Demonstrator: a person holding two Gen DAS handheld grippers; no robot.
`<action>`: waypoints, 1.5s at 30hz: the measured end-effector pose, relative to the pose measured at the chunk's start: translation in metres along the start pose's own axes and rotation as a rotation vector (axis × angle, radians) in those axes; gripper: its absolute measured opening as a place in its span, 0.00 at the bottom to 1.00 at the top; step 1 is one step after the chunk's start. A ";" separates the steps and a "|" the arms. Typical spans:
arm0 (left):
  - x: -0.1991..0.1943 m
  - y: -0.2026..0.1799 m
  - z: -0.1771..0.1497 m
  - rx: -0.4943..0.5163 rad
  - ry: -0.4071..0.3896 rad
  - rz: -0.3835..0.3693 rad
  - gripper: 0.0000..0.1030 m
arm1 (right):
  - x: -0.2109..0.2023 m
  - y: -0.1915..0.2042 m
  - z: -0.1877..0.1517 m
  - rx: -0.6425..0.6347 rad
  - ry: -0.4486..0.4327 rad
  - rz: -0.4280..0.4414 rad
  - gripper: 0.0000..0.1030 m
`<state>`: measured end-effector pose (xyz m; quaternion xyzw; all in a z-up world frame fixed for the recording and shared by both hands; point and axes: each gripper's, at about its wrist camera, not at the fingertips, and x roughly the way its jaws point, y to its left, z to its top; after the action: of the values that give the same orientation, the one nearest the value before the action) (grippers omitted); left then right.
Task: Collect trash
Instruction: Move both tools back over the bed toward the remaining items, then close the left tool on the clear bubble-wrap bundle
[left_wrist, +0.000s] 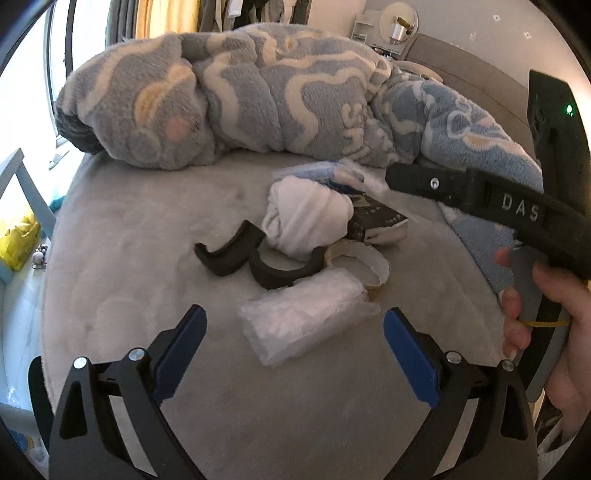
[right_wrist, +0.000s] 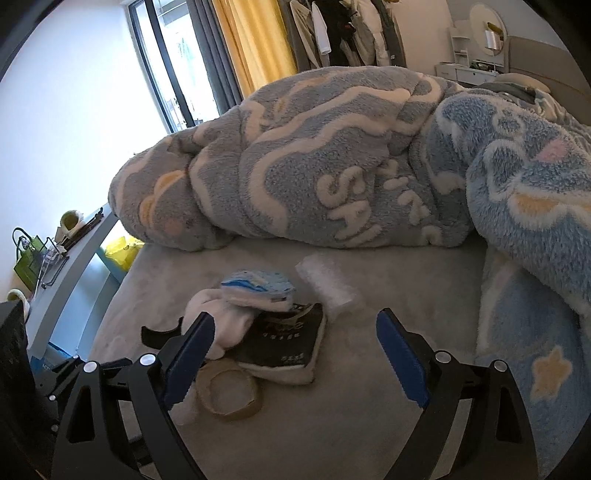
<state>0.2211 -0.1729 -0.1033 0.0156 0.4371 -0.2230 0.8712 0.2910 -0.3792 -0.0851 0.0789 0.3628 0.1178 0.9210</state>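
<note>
**On the bed, both grippers stand wide over a small heap of trash**

Just ahead of the left gripper (left_wrist: 293, 334), on the grey bed (left_wrist: 129, 258), lies a roll of clear bubble wrap (left_wrist: 306, 325), its near end between the spread blue fingers without touching either. The gripper is wide and holds nothing. Beyond the wrap, further from the gripper, sits a black curved plastic piece (left_wrist: 255, 258), and behind that a white balled cloth (left_wrist: 303, 218) leaning on a dark packet (left_wrist: 376, 221). A ring of tape (left_wrist: 365, 266) lies to the right of the black piece, touching the packet's near edge. A folded blue-and-white cloth (left_wrist: 314, 173) rests at the far side of the heap.

The right gripper (right_wrist: 293, 345) is also wide and empty, its left finger in front of the white balled cloth. Between its fingers and a little ahead lies the dark packet, with the ring of tape close to the left finger. The bubble wrap sits further ahead, near the fleece blanket (right_wrist: 332, 166) bunched across the far part of the bed. In the left wrist view, a hand (left_wrist: 554, 317) at the right holds the right gripper's handle.
</note>
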 end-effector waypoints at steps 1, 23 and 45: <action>0.003 -0.001 0.000 0.005 0.004 0.002 0.95 | 0.001 -0.001 0.001 0.003 0.000 -0.001 0.88; 0.027 0.016 0.010 0.007 0.042 -0.068 0.43 | 0.031 -0.027 0.018 0.046 0.042 -0.080 0.65; 0.019 0.047 0.018 -0.008 0.039 -0.207 0.31 | 0.095 -0.006 0.036 -0.021 0.159 -0.146 0.41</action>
<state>0.2628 -0.1415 -0.1145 -0.0287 0.4542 -0.3095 0.8349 0.3840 -0.3609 -0.1224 0.0330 0.4383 0.0602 0.8962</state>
